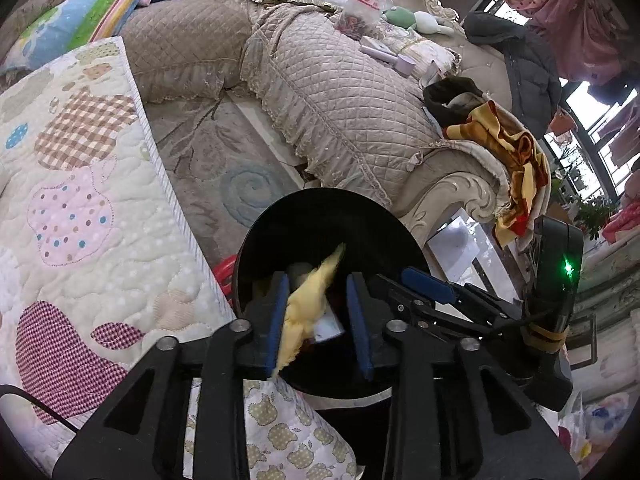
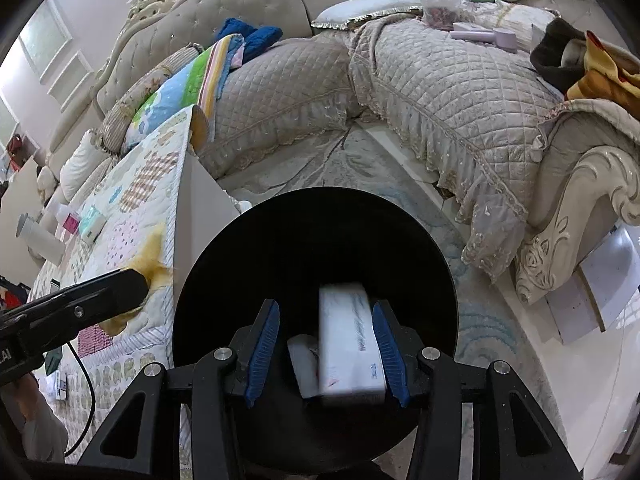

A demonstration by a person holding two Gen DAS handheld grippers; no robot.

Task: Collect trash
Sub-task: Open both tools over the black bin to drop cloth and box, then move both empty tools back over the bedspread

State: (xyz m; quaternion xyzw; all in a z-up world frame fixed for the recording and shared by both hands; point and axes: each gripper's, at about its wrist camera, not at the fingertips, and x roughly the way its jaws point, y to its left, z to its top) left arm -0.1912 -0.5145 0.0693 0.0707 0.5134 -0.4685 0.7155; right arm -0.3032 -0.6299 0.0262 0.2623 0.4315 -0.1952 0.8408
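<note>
A black round bin (image 1: 320,216) stands on the carpet beside a quilt-covered table. My left gripper (image 1: 318,284) hangs over its mouth, jaws apart. A blurred yellow peel (image 1: 308,300) lies against the left pad only, clear of the right pad. In the right wrist view, my right gripper (image 2: 326,306) is above the same bin (image 2: 320,208) with its jaws apart. A blurred white packet (image 2: 350,340) sits against the right pad, with a gap to the left pad. More white paper (image 2: 304,360) lies in the bin. The left gripper (image 2: 136,280) shows at the left with the peel (image 2: 154,256).
A patchwork quilt (image 1: 80,200) covers the table left of the bin, with a white bottle (image 2: 36,240) and small boxes on it. A quilted beige sofa (image 1: 340,92) curves behind. A yellow-red cloth (image 1: 508,148) drapes over its carved arm. A red object (image 1: 224,268) lies by the bin.
</note>
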